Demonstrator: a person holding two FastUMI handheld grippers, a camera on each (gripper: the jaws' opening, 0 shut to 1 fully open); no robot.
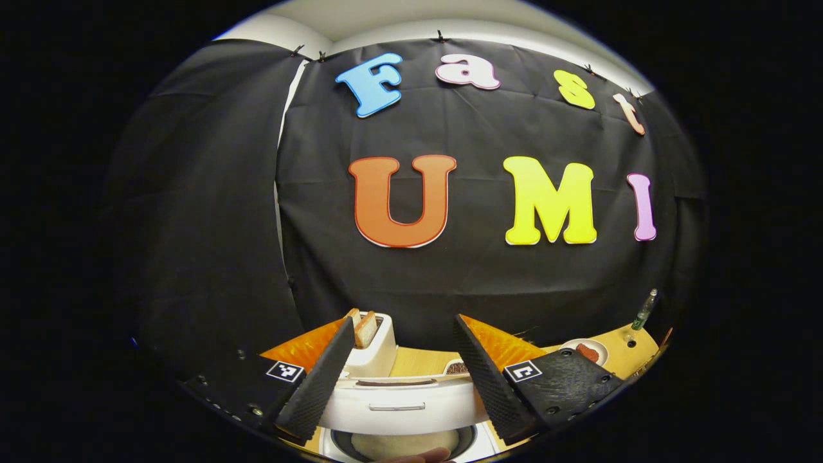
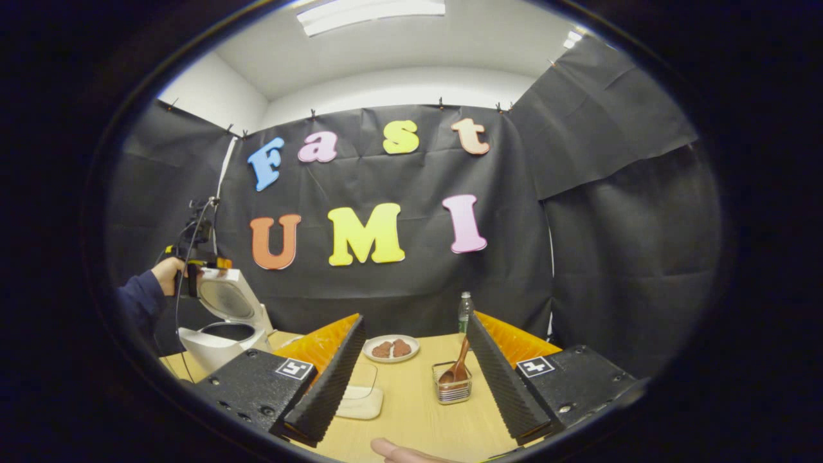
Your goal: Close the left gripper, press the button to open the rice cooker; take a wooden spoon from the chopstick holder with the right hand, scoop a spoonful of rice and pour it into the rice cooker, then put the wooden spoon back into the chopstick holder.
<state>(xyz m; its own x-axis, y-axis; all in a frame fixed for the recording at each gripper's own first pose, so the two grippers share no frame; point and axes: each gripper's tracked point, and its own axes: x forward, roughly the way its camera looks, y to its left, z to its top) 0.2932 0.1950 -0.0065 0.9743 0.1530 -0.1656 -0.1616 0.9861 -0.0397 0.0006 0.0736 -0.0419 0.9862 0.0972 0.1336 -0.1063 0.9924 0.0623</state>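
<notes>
Rice cooker [image 2: 222,321] lid up, one wooden spoon [image 2: 458,366] in chopstick holder [image 2: 453,389]

light: bright ceiling lamp [image 2: 371,14] | focus: sharp | edges: strong fisheye bending | shadows: soft

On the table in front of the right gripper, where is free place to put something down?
In the right gripper view, bare table lies between the clear container and the chopstick holder, running toward the camera. It is crowded farther back: the plate and bottle stand near the wall, and the open rice cooker fills the left corner.
</notes>
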